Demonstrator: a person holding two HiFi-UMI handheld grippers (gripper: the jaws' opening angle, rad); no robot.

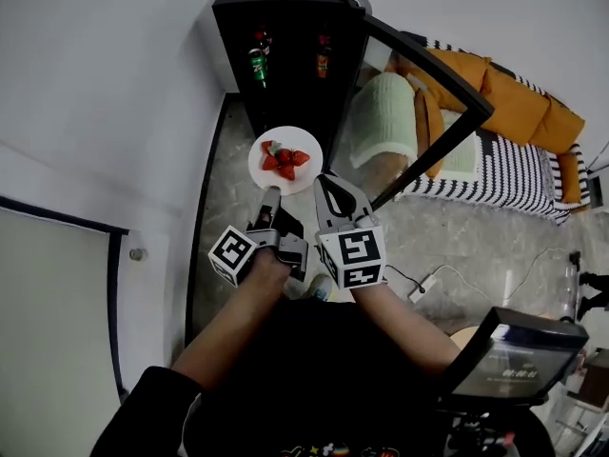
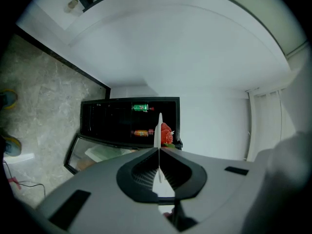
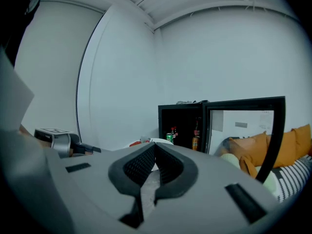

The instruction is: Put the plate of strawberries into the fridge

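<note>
Midway through the carry, by the look of it: plate [image 1: 303,139] of strawberries [image 1: 284,160] held out in the air in front of the open fridge [image 1: 285,27], not yet inside. Clamped edge-on at the near rim by the left tongs [image 1: 271,192], jaws pressed on the white rim from both sides, fruit heaped just past the tips. Right tongs [image 1: 324,183] brought together on nothing, tips just beside the plate's right edge and seemingly lending no grip. Next, probably: reach forward and lower onto a free shelf, holding the plate level to stop the fruit rolling, steering clear of the green can [image 1: 257,65] and the brown bottle [image 1: 324,61] inside, and of the glass door [image 1: 428,103] swung out to the right; then let go and draw back. Underfoot, grey marbled floor [image 1: 217,208] running along a plain white wall [image 1: 114,84]. Off to the right, a sofa [image 1: 504,174] in black-and-white stripes with orange cushions [image 1: 519,103], a thin cable [image 1: 428,279] trailing across the floor, and a dark screen [image 1: 514,355] near the lower corner.
</note>
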